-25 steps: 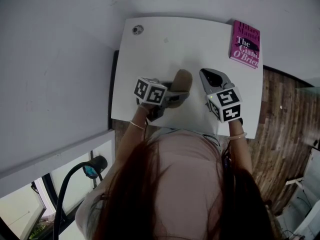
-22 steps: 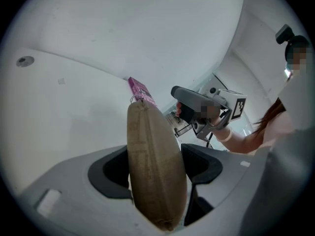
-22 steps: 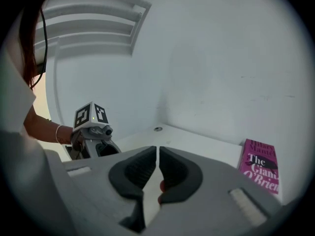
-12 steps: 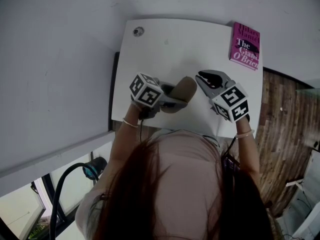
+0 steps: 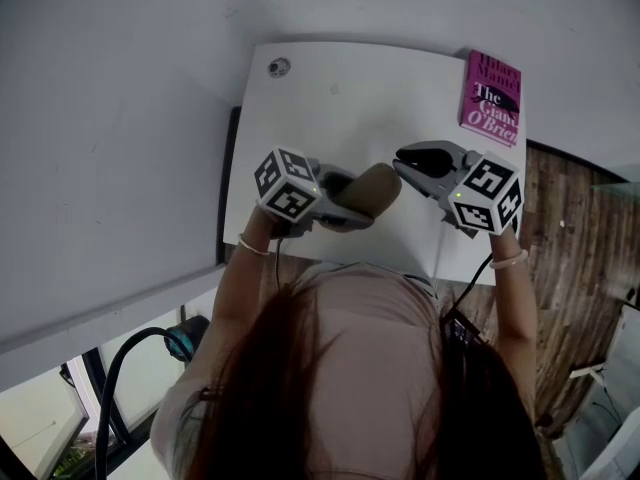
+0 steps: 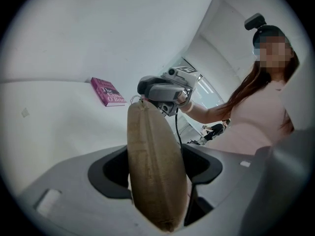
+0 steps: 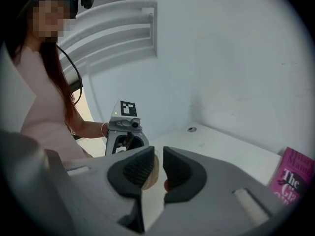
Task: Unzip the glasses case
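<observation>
Left gripper view: clamping tan glasses case [image 6: 150, 146] in left gripper [image 6: 156, 168] fingers [image 6: 110, 173]. Holding right gripper [image 7: 158, 170] fingers barely apart at case's tip, over white desk [image 7: 221, 146].

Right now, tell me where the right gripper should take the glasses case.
Its free tip, end-on from the right. The left gripper clamps the glasses case near its other end, so only that narrow tip juts toward the right gripper. No zip pull is discernible.

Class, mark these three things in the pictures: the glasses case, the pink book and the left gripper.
glasses case [image 5: 368, 194], head view, its tan side.
pink book [image 5: 491, 93], head view, middle of its cover.
left gripper [image 6: 157, 167], left gripper view, midway between its jaws, which clamp the case.
</observation>
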### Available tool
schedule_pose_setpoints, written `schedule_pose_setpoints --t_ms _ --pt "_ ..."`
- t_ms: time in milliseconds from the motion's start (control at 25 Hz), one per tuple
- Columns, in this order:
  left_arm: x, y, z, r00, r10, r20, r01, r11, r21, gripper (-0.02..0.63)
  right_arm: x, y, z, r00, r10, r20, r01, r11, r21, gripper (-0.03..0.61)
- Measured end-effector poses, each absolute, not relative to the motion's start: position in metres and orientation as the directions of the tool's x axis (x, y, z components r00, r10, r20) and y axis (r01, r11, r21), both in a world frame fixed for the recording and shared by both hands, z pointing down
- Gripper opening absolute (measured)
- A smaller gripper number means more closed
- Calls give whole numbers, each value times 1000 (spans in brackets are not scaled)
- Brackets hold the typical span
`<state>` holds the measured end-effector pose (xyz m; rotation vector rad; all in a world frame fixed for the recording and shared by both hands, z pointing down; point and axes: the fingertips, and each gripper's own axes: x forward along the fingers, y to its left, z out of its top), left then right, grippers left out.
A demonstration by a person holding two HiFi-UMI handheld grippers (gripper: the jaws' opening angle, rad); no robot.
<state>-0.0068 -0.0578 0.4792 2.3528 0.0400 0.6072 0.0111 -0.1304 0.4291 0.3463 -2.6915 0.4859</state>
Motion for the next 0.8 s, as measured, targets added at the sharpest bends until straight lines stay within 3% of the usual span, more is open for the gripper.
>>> schedule_pose_setpoints --t_ms 800 --pt "-1 -27 441 821 377 429 71 -813 578 321 12 -98 397 -906 223 359 33 884 -465 69"
